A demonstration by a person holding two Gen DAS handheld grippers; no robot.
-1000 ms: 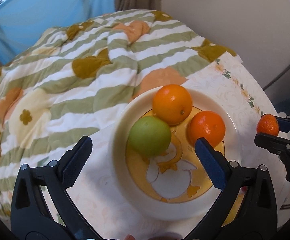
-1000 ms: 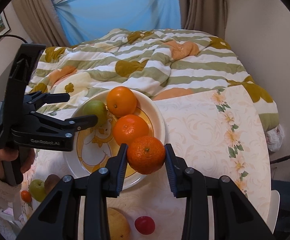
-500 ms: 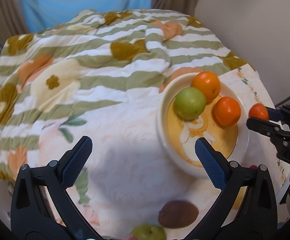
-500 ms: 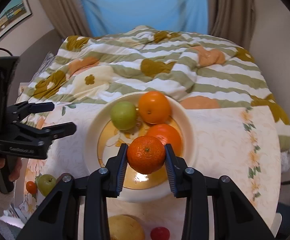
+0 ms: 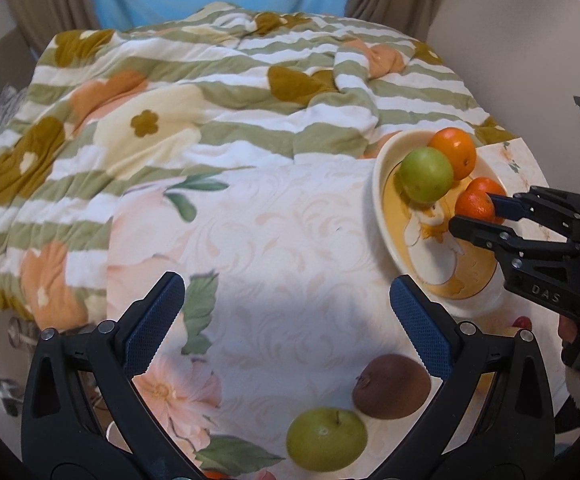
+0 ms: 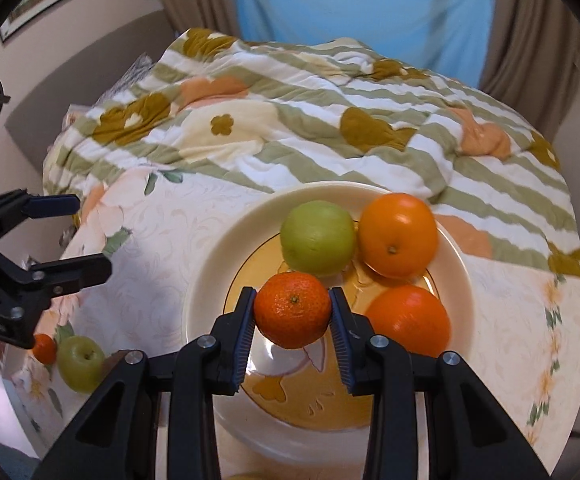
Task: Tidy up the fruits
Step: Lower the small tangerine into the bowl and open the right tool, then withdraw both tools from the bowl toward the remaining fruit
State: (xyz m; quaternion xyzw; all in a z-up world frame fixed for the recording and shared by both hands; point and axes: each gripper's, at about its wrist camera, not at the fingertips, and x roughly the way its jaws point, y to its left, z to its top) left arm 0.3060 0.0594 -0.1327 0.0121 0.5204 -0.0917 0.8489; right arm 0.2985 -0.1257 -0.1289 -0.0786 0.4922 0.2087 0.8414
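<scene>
My right gripper (image 6: 292, 310) is shut on a small mandarin (image 6: 292, 309) and holds it just above the cream plate (image 6: 210, 280), over its yellow duck picture. On the plate lie a green apple (image 6: 317, 237), a large orange (image 6: 398, 234) and a smaller orange (image 6: 412, 318). My left gripper (image 5: 286, 300) is open and empty, over the tablecloth left of the plate (image 5: 382, 200). Below it lie a green apple (image 5: 326, 438) and a brown kiwi (image 5: 392, 385). The right gripper (image 5: 474, 214) shows holding the mandarin (image 5: 475, 206) over the plate.
The table wears a floral cloth (image 5: 282, 240). A striped flowered quilt (image 5: 210, 80) on a bed lies behind it. A small orange fruit (image 6: 45, 348) and the green apple (image 6: 81, 364) sit at the table's left edge. A red fruit (image 5: 523, 322) peeks out near the plate.
My right gripper has carried the mandarin forward over the plate's middle. My left gripper has drawn back and left, away from the plate, so the loose apple and kiwi come into view.
</scene>
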